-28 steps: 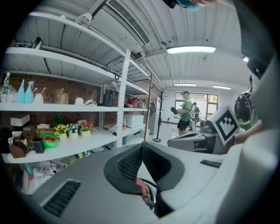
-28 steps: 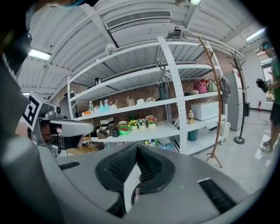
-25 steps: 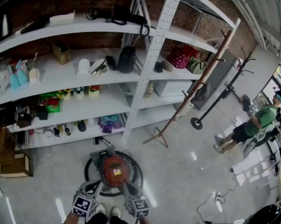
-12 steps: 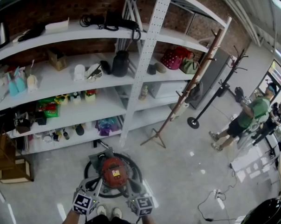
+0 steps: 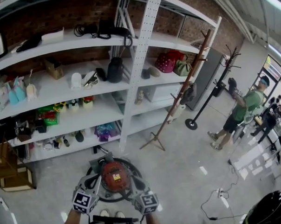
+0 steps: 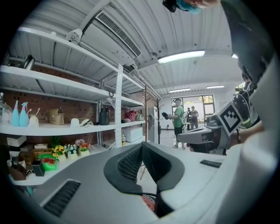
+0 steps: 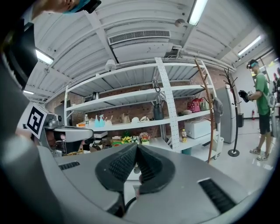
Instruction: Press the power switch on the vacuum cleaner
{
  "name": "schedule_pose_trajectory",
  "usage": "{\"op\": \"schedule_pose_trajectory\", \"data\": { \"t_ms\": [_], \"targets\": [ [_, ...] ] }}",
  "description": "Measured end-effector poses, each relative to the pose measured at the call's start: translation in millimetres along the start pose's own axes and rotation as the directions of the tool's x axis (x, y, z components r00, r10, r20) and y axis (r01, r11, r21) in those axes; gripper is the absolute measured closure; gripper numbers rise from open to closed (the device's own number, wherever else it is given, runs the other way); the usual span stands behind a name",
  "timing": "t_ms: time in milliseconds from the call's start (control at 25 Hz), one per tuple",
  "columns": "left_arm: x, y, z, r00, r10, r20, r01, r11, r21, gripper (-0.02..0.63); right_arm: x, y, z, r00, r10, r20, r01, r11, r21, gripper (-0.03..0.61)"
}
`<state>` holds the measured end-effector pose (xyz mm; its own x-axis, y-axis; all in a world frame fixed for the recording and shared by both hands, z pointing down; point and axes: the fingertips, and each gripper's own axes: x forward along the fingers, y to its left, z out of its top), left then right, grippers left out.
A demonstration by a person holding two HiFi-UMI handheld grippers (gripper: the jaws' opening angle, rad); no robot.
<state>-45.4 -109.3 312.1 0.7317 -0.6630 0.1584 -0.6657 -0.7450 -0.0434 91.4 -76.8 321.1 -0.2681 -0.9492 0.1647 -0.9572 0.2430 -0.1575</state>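
At the bottom of the head view, the left gripper and the right gripper are held side by side over the person's white shoes. Both point forward at the vacuum cleaner. In the left gripper view, the left gripper has its jaws together at the tips with nothing between them. A sliver of the red machine shows through the gap lower down. In the right gripper view, the right gripper also has its jaws brought together and empty.

The vacuum cleaner stands on the pale floor just ahead of the shoes. It has a red domed top with a small yellow label, set on a round black base. The two sets of jaws flank the red dome, left and right. I cannot tell whether either touches it, and the power switch cannot be made out.

To the right, a power strip and its cable lie on the floor. Behind the vacuum cleaner stands a white shelving unit. It holds flower pots, teal spray bottles, a black jug and a red bag. A wooden coat stand leans beside it, with a black coat rack further right. Farthest off, a person in a green shirt stands.
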Motion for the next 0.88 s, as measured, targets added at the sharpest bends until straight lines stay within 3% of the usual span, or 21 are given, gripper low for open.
{"op": "schedule_pose_trajectory", "data": {
  "t_ms": [520, 880],
  "targets": [
    [-18.5, 20.0, 24.6, 0.997, 0.061, 0.054, -0.063, 0.998, 0.029, 0.606, -9.4, 10.0, 26.6, 0.999, 0.006, 0.046, -0.004, 0.999, -0.05, 0.572],
    [-26.8, 24.9, 27.0, 0.995, 0.081, 0.053, -0.082, 0.996, 0.019, 0.606, -16.8, -0.5, 24.8, 0.998, -0.01, 0.066, 0.014, 0.998, -0.055, 0.572]
  ]
}}
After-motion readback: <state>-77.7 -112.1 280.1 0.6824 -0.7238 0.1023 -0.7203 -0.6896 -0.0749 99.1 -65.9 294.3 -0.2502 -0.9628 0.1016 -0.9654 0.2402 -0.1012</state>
